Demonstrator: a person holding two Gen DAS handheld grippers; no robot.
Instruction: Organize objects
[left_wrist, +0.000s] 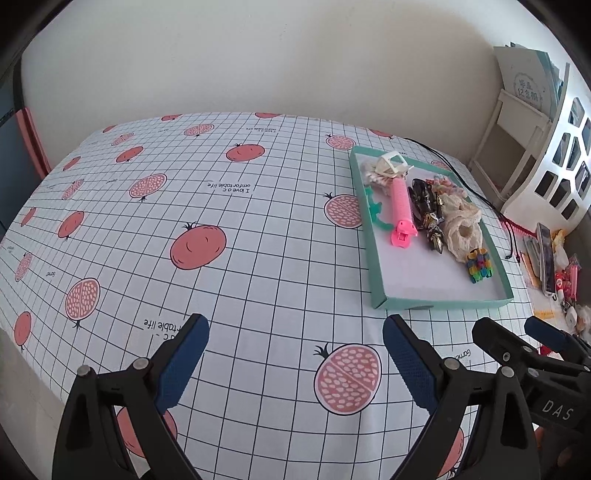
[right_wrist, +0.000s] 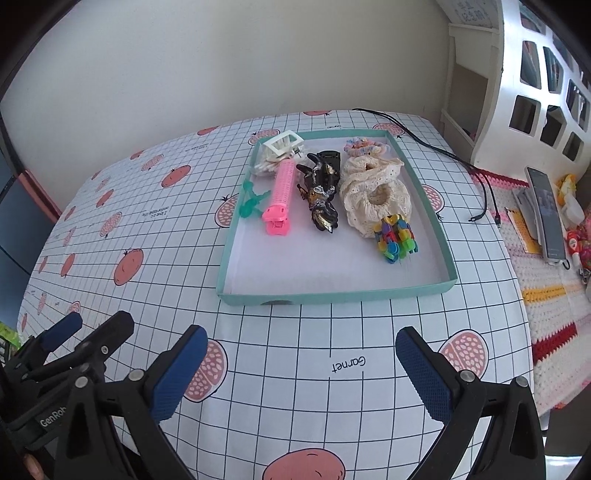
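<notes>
A shallow teal tray lies on the patterned tablecloth. In it are a pink hair roller clip, a black and gold claw clip, cream lace scrunchies, a multicoloured clip bundle, a white claw clip and a green clip on the left rim. My left gripper is open over the cloth, left of the tray's near corner. My right gripper is open, empty, in front of the tray.
A black cable runs behind and right of the tray. A white lattice rack stands at the back right. A phone and small items lie on a crocheted mat at the right. A wall bounds the far side.
</notes>
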